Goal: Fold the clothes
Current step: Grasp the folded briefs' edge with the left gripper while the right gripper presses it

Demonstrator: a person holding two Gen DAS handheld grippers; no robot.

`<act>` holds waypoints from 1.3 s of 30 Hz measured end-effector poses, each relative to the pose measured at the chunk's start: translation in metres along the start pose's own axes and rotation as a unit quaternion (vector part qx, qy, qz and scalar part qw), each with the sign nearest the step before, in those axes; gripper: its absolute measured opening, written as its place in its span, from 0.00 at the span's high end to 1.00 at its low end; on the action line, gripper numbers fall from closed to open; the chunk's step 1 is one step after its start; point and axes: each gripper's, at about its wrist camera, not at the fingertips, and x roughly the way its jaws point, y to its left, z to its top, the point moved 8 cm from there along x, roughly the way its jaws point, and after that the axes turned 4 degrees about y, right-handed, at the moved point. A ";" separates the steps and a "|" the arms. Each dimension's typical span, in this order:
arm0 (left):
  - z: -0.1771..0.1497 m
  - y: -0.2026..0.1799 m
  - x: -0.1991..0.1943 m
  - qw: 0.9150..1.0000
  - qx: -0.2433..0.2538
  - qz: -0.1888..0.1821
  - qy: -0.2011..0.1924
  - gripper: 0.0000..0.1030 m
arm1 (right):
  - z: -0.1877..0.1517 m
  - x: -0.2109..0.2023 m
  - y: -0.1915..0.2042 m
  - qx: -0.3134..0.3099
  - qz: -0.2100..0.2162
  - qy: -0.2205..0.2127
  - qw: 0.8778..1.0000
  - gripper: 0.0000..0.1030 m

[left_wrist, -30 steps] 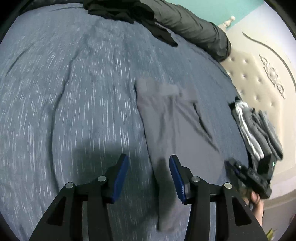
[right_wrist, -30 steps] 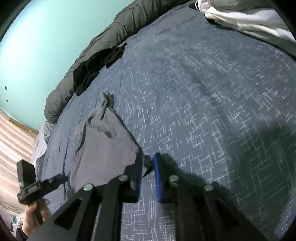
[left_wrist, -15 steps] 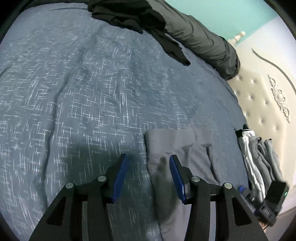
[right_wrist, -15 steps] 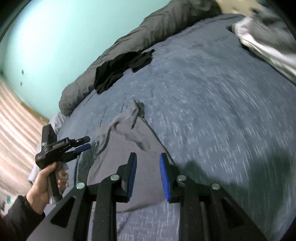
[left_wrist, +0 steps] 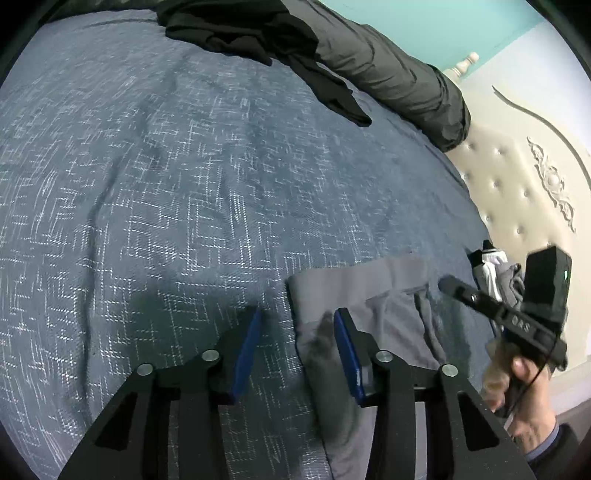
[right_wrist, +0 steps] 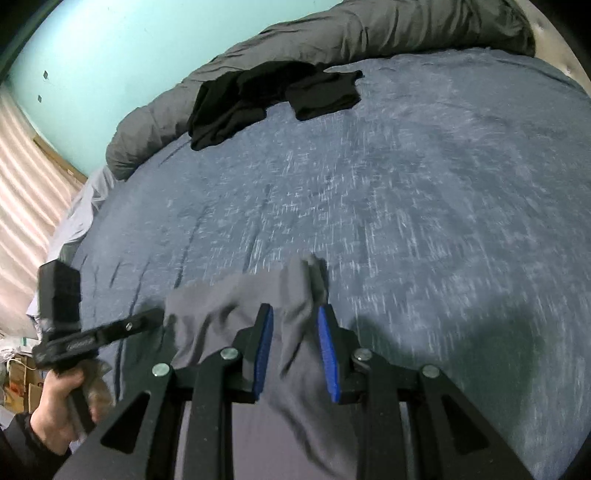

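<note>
A grey garment [left_wrist: 373, 306] lies on the blue bedspread [left_wrist: 184, 192], at the near right in the left wrist view. My left gripper [left_wrist: 297, 341] is open, its jaws straddling the garment's left edge. In the right wrist view the same grey garment [right_wrist: 295, 369] runs under and between the jaws of my right gripper [right_wrist: 295, 339], which is open above its bunched end. The right gripper [left_wrist: 517, 317] also shows in the left wrist view, and the left gripper [right_wrist: 92, 336] in the right wrist view.
A black garment [left_wrist: 258, 33] and a rolled dark grey duvet [left_wrist: 399, 70] lie at the far side of the bed; both also show in the right wrist view [right_wrist: 266, 96]. Folded grey and white clothes [left_wrist: 498, 273] lie by the cream tufted headboard [left_wrist: 517, 192].
The right gripper let go of the garment's corner, opened and moved over the garment. The left gripper moved toward the garment's end and stayed open.
</note>
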 end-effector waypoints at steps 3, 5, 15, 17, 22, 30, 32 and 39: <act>0.001 0.000 -0.001 1.000 0.009 0.000 -0.001 0.76 | 0.006 0.010 0.003 -0.023 -0.019 0.007 1.000 0.76; 0.000 -0.001 -0.001 1.000 0.013 -0.002 -0.001 0.77 | 0.007 0.017 0.005 -0.034 -0.021 0.016 0.999 0.79; -0.001 -0.004 -0.006 1.000 0.026 0.010 -0.016 0.98 | 0.022 0.017 0.010 -0.075 -0.061 0.003 0.995 0.99; -0.002 -0.002 -0.007 1.000 0.024 0.010 -0.015 0.98 | 0.025 0.027 0.003 -0.062 -0.070 0.018 0.995 0.99; -0.001 -0.002 -0.010 1.000 0.020 0.003 -0.014 0.98 | 0.023 0.043 -0.016 -0.034 -0.074 0.053 0.995 0.98; 0.003 -0.012 -0.006 1.000 0.021 -0.006 -0.011 0.84 | 0.027 0.042 -0.025 0.014 -0.034 0.042 0.998 0.64; 0.003 -0.013 -0.003 1.000 0.018 -0.009 -0.009 0.76 | 0.026 0.045 -0.022 0.008 -0.032 0.046 0.998 0.64; -0.002 -0.011 0.014 1.000 0.009 -0.014 -0.001 0.75 | 0.022 0.059 -0.002 -0.040 -0.039 0.059 0.997 0.64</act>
